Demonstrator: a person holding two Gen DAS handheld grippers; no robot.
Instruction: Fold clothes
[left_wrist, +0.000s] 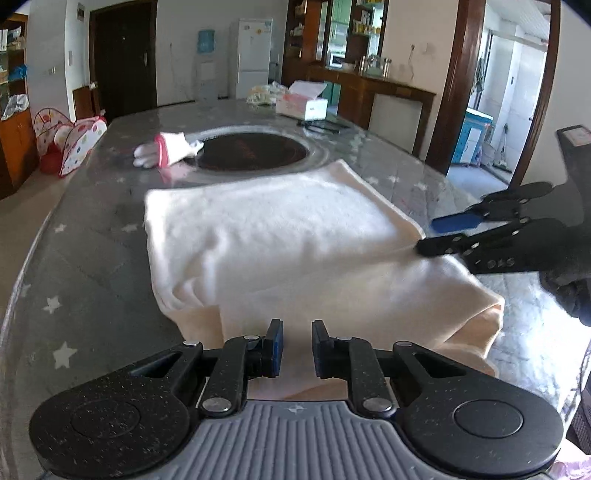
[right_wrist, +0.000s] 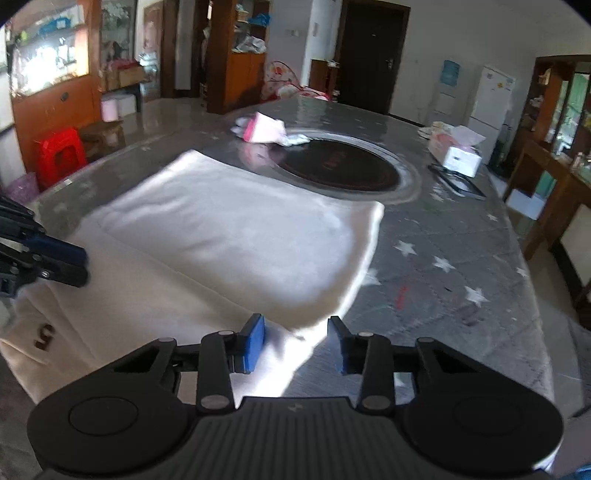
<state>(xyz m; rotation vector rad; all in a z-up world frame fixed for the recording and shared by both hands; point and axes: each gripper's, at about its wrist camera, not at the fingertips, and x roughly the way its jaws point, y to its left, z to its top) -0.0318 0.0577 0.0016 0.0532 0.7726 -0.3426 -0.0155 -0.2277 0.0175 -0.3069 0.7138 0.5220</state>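
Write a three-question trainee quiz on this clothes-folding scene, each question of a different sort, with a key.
1. True or false: the left tool is clamped on the cream-white folded garment.
2. Multiple choice: what lies beside the dark round inset in the grey star-patterned tabletop? A) a metal kettle B) a white and pink glove C) a stack of plates
3. Fill in: the garment's far edge lies close to the dark round ____.

Key: 1 false, both the left tool and the right tool have their pads apart with nothing gripped; 2 B; 3 inset.
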